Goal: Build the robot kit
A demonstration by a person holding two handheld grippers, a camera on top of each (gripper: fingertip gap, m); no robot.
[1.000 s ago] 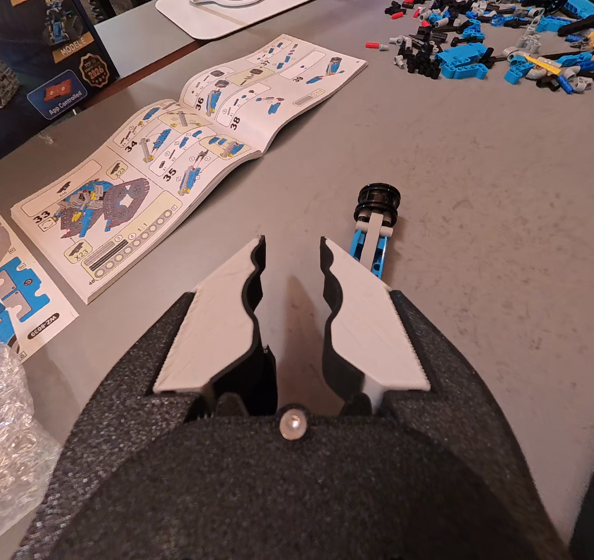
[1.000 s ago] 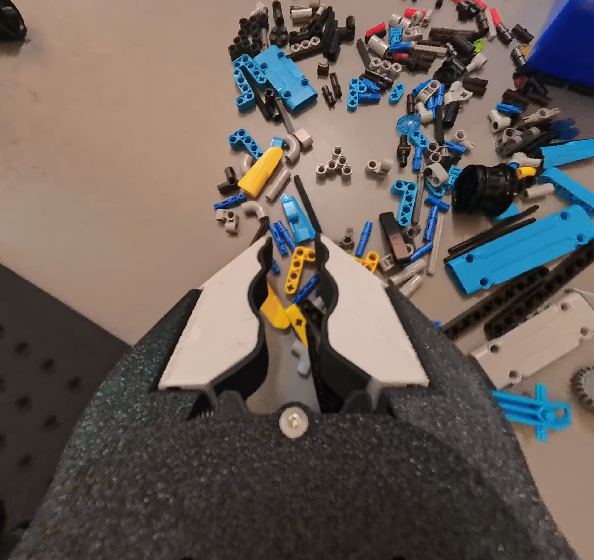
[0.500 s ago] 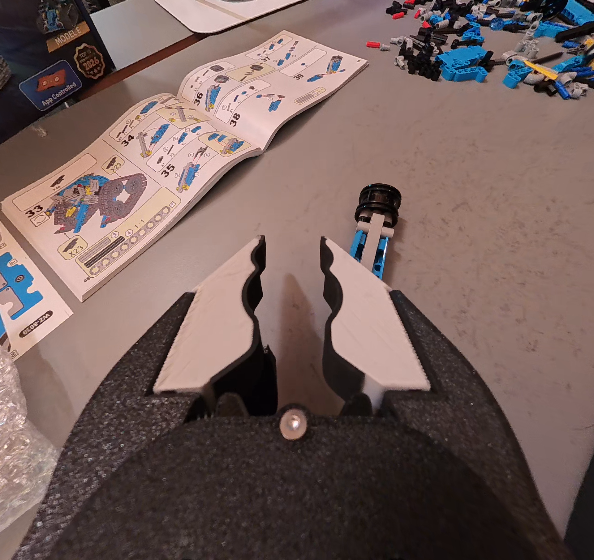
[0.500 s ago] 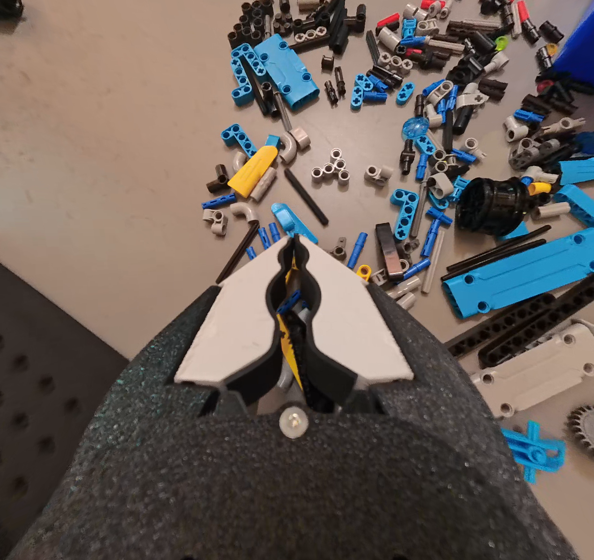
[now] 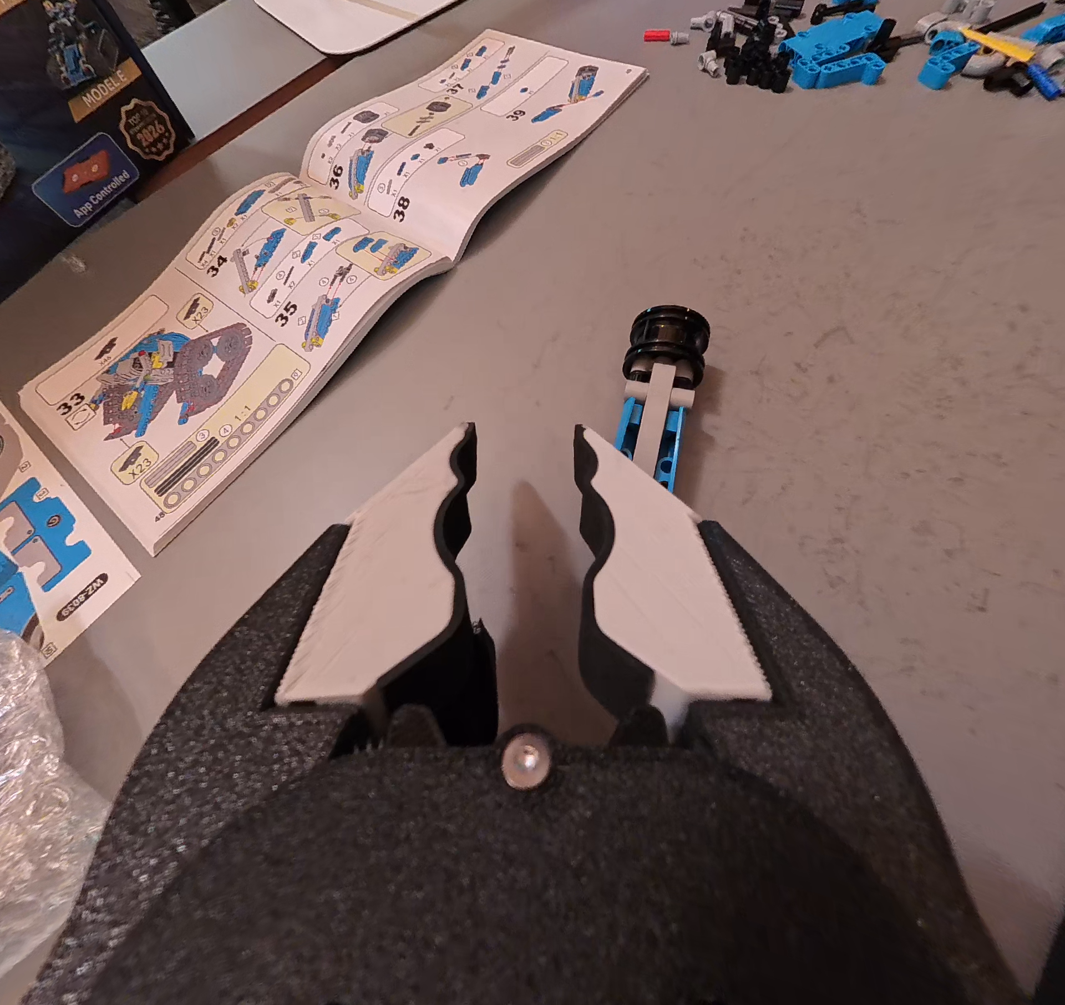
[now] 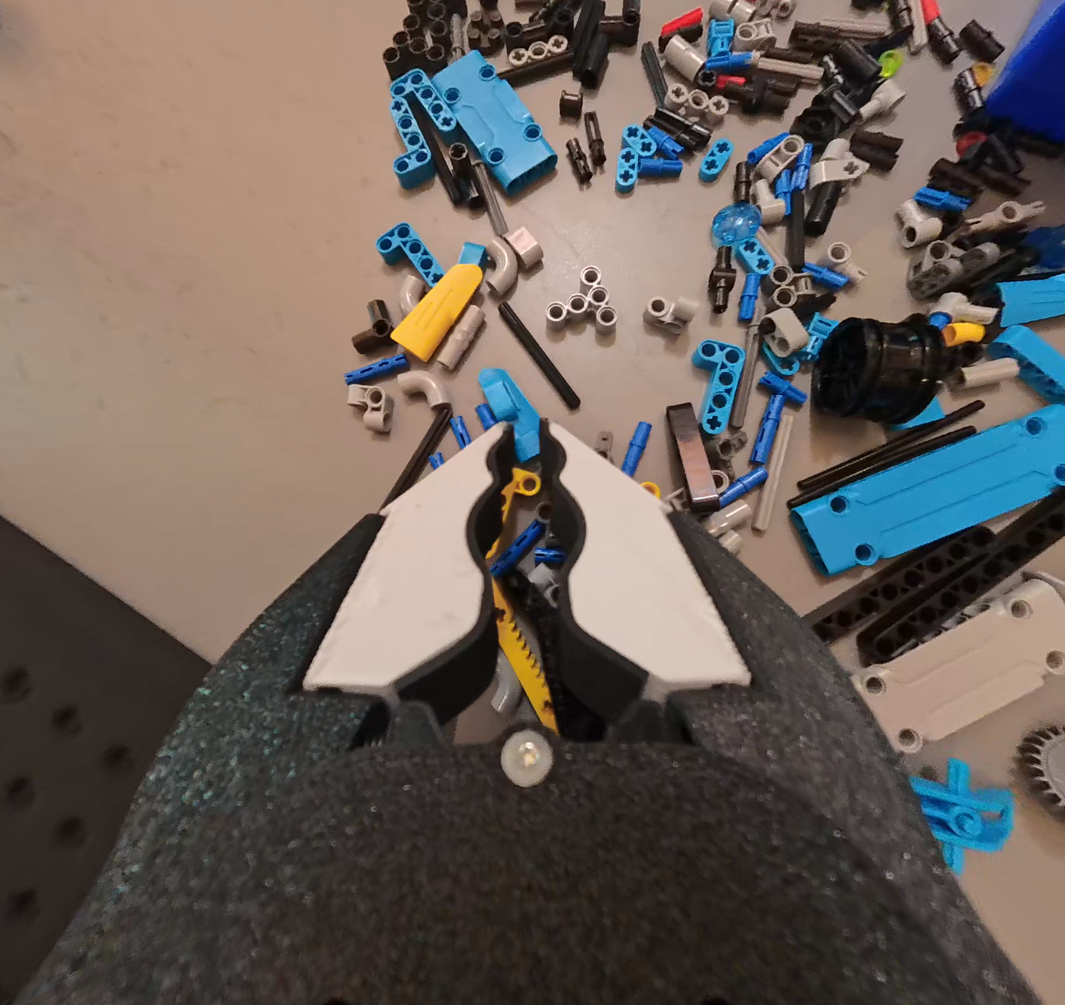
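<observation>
right tongs [image 6: 525, 434] pinch a light-blue piece [image 6: 510, 401] at their tips; left tongs [image 5: 524, 435] gape empty beside a small assembly [image 5: 660, 395].

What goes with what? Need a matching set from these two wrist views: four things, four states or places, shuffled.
1. left gripper
2. right gripper
3. instruction booklet
4. yellow wedge piece

A. beside a grey elbow piece
B. shut on a light blue piece
C. open, nothing between its fingers
D. lies open on the table

Pairs: 1-C, 2-B, 3-D, 4-A
</observation>
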